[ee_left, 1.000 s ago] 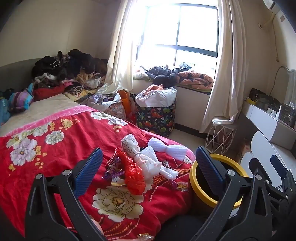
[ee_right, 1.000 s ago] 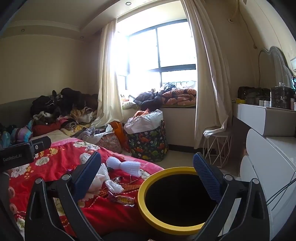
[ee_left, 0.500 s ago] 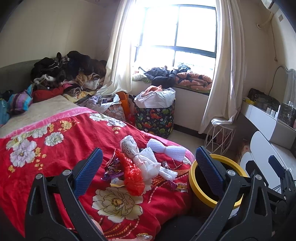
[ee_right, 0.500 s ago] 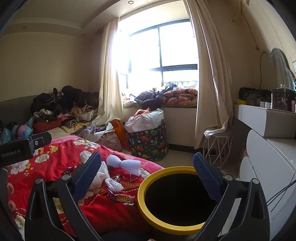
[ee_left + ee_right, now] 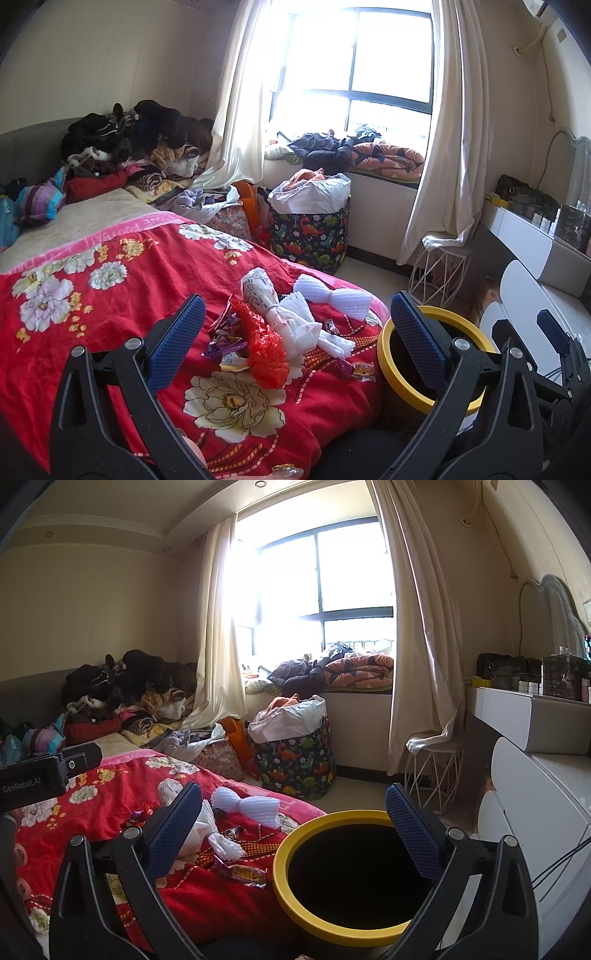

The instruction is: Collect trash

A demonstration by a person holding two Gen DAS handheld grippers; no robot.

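Trash lies on the red floral bedspread (image 5: 110, 295): a red plastic bag (image 5: 264, 350), a white printed bag (image 5: 266, 299), white foam netting (image 5: 332, 293), purple candy wrappers (image 5: 223, 332) and a small snack wrapper (image 5: 364, 367). A black bin with a yellow rim (image 5: 388, 369) stands at the bed's corner. My left gripper (image 5: 297, 343) is open and empty, above and short of the trash. My right gripper (image 5: 295, 829) is open and empty over the bin's rim (image 5: 284, 886); the foam netting (image 5: 245, 806) and snack wrapper (image 5: 245, 873) lie left of it.
A dinosaur-print hamper (image 5: 308, 230) full of laundry stands under the window. Clothes (image 5: 122, 140) are piled at the bed's far end. A white wire stool (image 5: 439, 269) and a white dresser (image 5: 535, 258) are on the right. The left gripper's body (image 5: 48, 771) shows at the right wrist view's left edge.
Both views have drifted slightly; the left gripper has eased a little toward the trash. Both grippers stay open and nothing on the bed has moved.
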